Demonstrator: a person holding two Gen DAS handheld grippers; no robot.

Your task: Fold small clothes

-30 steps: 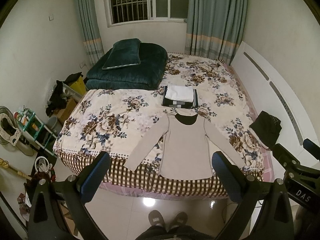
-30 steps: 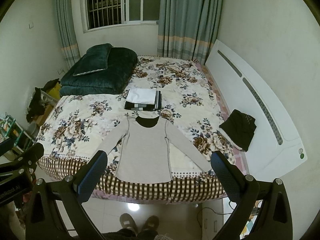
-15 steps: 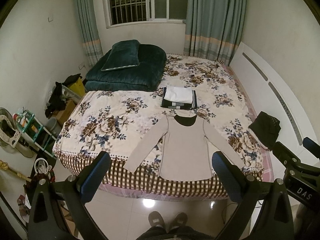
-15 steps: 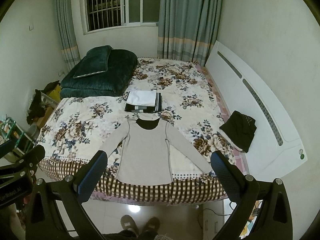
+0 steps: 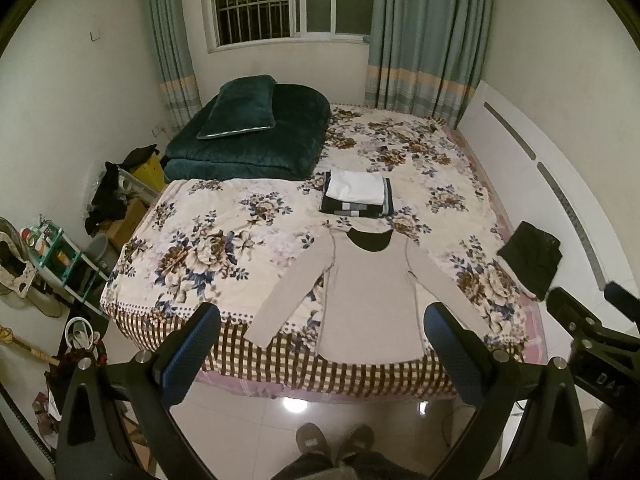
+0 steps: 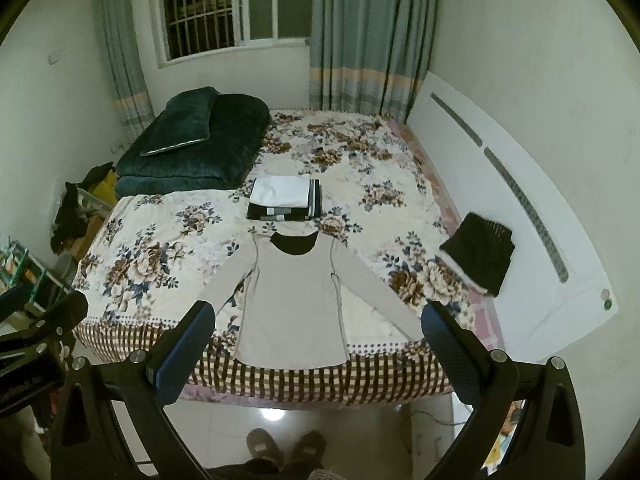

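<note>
A beige long-sleeved top [image 5: 370, 292] [image 6: 294, 300] lies flat on the floral bedspread [image 5: 224, 248] [image 6: 152, 256], sleeves spread, hem at the near edge of the bed. Behind its neck sits a stack of folded clothes [image 5: 357, 193] [image 6: 285, 199], white on top. My left gripper [image 5: 320, 336] is open and empty, held above the floor in front of the bed. My right gripper [image 6: 316, 332] is open and empty too, at a similar height and distance. Each gripper shows at the edge of the other's view.
A dark green quilt and pillow [image 5: 248, 136] [image 6: 192, 140] lie at the bed's far left. A black garment [image 5: 530, 258] [image 6: 478, 252] lies at the right edge by the white headboard [image 5: 532, 184]. Shelves and clutter [image 5: 52, 252] stand left. Tiled floor and feet [image 5: 336, 440] are below.
Both grippers have drawn slightly back and up from the bed, so the bed looks a little smaller. The clothes have not moved.
</note>
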